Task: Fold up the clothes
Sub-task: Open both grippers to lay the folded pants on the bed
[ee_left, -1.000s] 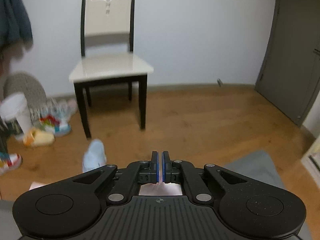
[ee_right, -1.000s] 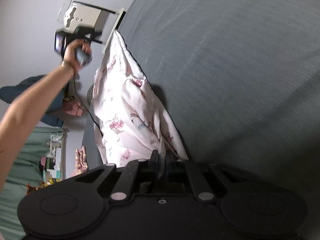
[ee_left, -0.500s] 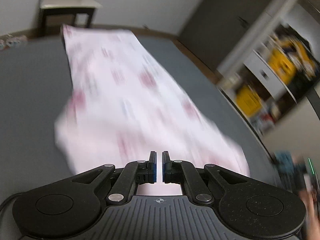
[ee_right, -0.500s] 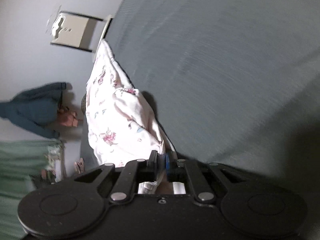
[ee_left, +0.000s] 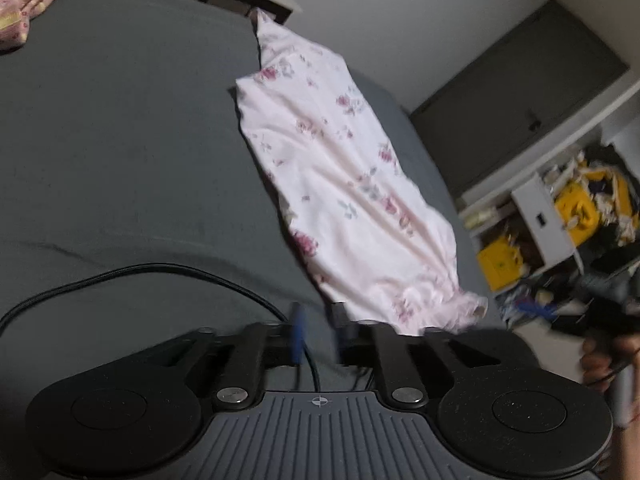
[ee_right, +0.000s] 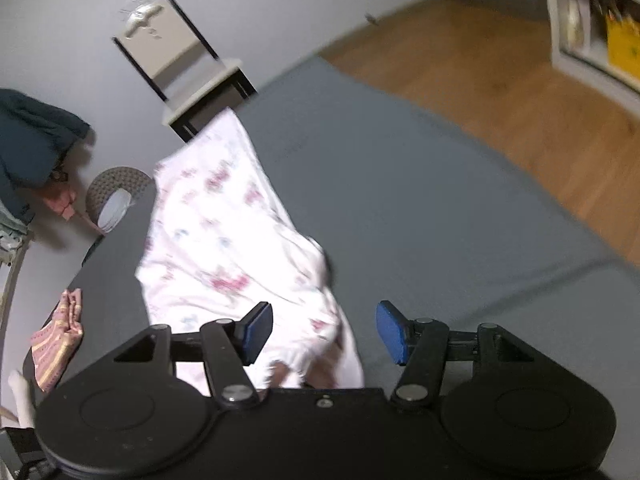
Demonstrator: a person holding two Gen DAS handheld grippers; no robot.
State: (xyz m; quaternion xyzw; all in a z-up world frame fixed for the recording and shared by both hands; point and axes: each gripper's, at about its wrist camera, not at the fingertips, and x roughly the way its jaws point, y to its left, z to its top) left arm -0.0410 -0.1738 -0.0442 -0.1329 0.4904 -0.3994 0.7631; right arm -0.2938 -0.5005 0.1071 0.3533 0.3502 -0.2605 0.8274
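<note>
A pink floral garment (ee_left: 344, 184) lies stretched lengthwise on the grey bed (ee_left: 120, 140). In the left wrist view its ruffled near end rests just right of my left gripper (ee_left: 318, 328). That gripper's blurred fingers stand a little apart, with only a black cable (ee_left: 120, 276) running between them. In the right wrist view the same garment (ee_right: 224, 232) runs from the bed's far edge to my right gripper (ee_right: 324, 332). The right gripper is wide open, and the cloth's near end lies loose below its blue pads (ee_right: 256, 332).
A folded pink striped cloth (ee_right: 56, 344) sits at the bed's left edge. A chair (ee_right: 176, 52) stands past the far edge. White shelves with yellow boxes (ee_left: 560, 208) are on the right, by the wooden floor (ee_right: 500, 80). A hand (ee_left: 604, 360) holds the right gripper's handle.
Both grippers let go of the garment, which dropped from hanging to lying on the bed. The right gripper opened wide. The left view swung from the chair down to the bed.
</note>
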